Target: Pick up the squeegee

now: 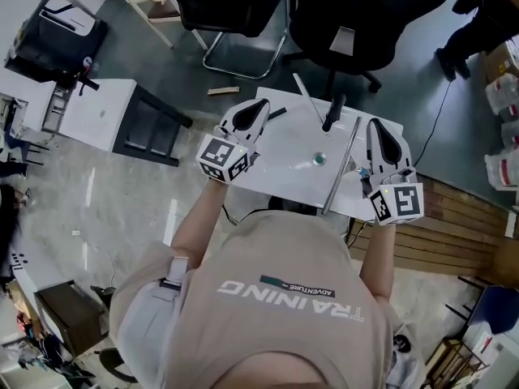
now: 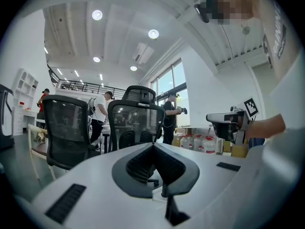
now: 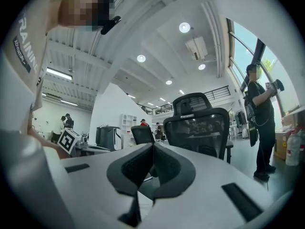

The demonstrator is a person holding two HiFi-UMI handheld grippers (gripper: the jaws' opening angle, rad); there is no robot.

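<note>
A small white table (image 1: 284, 164) stands on the grey floor. A black-handled squeegee (image 1: 332, 113) lies at its 12 o'clock edge. A small round greenish object (image 1: 319, 159) sits near the centre. A long grey rod (image 1: 341, 165) runs along the 3 o'clock side.

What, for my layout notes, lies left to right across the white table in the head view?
left gripper → small green round object → long grey metal bar → right gripper

Open-plan office/lab space is indicated: black mesh office chairs (image 2: 71, 128) are seen just beyond the white bench (image 1: 284, 148), w/ white shelving (image 2: 24, 95) and a mezzanine railing (image 2: 78, 85) farther behind it and recessed ceiling lights (image 2: 97, 15) overhead.
</note>
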